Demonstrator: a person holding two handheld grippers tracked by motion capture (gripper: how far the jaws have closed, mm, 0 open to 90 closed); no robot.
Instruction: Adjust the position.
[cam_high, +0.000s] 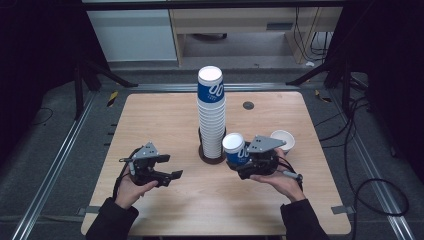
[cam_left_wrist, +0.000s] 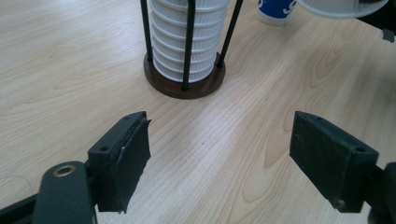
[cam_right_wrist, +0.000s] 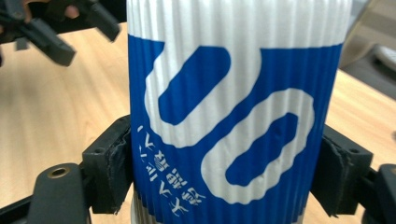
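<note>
One ribbed blue-and-white paper cup (cam_right_wrist: 238, 112), upside down, white-lettered.

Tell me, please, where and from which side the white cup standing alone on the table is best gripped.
Grip the white cup across its ribbed side wall, a little under the rim, coming in level from its open front side. It stands upright with its mouth up, and its round, tapered wall probably suits two opposed fingers. The right gripper is shut on the blue cup, so the open left gripper seems freer.

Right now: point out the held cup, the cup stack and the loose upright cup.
held cup (cam_right_wrist: 238, 116), right gripper view, blue printed wall.
cup stack (cam_high: 212, 120), high view, white ribbed side.
loose upright cup (cam_high: 283, 138), high view, rim.
</note>
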